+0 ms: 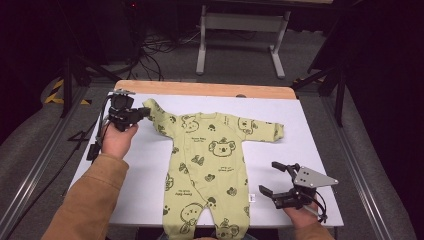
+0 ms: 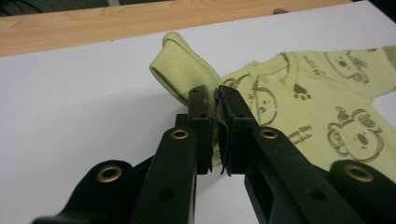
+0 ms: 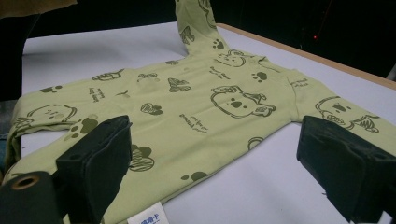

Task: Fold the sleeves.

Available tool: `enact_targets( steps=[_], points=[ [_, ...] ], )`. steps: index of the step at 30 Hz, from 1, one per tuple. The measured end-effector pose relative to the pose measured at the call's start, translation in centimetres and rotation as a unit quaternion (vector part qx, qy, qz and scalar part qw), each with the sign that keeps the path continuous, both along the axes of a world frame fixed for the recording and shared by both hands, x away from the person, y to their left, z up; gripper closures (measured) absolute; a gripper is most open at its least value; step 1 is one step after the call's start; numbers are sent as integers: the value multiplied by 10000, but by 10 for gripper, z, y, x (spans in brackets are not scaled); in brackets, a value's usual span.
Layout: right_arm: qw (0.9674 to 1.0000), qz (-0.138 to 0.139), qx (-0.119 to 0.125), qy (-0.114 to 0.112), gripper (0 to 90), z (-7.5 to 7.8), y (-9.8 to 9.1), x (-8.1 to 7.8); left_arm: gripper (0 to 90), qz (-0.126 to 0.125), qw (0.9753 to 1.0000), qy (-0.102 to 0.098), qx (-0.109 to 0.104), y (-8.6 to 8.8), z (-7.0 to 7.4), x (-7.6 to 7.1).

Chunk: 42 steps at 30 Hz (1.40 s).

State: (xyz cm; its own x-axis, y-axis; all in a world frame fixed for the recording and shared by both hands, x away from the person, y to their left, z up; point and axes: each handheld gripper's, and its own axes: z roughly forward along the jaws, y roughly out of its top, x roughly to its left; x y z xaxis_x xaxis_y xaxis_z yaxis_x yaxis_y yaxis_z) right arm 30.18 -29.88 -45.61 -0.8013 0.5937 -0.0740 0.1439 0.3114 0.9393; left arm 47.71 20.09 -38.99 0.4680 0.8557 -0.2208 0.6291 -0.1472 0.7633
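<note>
- A pale green baby romper point(image 1: 210, 165) printed with dark koala faces, paws and hearts is lying flat and face up in the middle of the white counter point(image 1: 310, 125), neck toward the far wooden edge point(image 1: 200, 89) and legs reaching the near edge.
- The left hand-held gripper point(image 1: 144, 112) is sitting at the far left of the counter, its jaws clenched on the romper's left-hand sleeve point(image 1: 156, 116).
- In the left gripper view, the two black jaws are standing almost together with a fold of the sleeve point(image 2: 187, 74) pinched between them; the ribbed cuff is poking up beyond the jaw tips, raised off the white surface.
- In the right gripper view, that same sleeve point(image 3: 196, 23) is rising from the body of the romper point(image 3: 187, 116) toward the top of the picture.
- The other sleeve point(image 1: 265, 131) is lying spread out flat toward the right, its cuff resting on the counter.
- The right hand-held gripper point(image 1: 272, 179) is hovering near the lower right corner of the counter, just beside the romper's right leg, with its jaws released and spread wide and nothing between them.
- In the right gripper view, the two black pads are standing well apart on either side of the garment's lower half, and a small white label point(image 3: 148, 215) is showing at the romper's near hem.
- A person's hand point(image 1: 119, 140) in an ochre sleeve point(image 1: 90, 200) is carrying the left hand-held gripper.
</note>
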Motion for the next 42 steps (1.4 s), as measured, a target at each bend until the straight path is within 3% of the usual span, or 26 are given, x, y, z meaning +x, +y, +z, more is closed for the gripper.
enact_targets(
  steps=[8,17,24,30,35,42],
  points=[
    [10000,-35,14,-9,111,1,-3,-4,842,-341,9992,-201,-80,-28,12,-1],
    [9999,-162,52,-21,110,1,-11,-13,840,-726,9970,-241,-77,-64,14,7],
    [9997,-247,70,-30,110,1,-17,-19,839,-875,9960,-139,-79,-86,9,15],
    [9997,-231,66,-25,111,1,-17,-19,838,-929,9956,-49,96,-109,-4,22],
    [9997,-221,82,-19,110,1,-18,-20,838,-988,9950,-54,155,-120,-10,26],
    [9998,-192,98,-17,111,1,-18,-20,834,-1079,9940,90,169,-139,-20,32]
  ],
)
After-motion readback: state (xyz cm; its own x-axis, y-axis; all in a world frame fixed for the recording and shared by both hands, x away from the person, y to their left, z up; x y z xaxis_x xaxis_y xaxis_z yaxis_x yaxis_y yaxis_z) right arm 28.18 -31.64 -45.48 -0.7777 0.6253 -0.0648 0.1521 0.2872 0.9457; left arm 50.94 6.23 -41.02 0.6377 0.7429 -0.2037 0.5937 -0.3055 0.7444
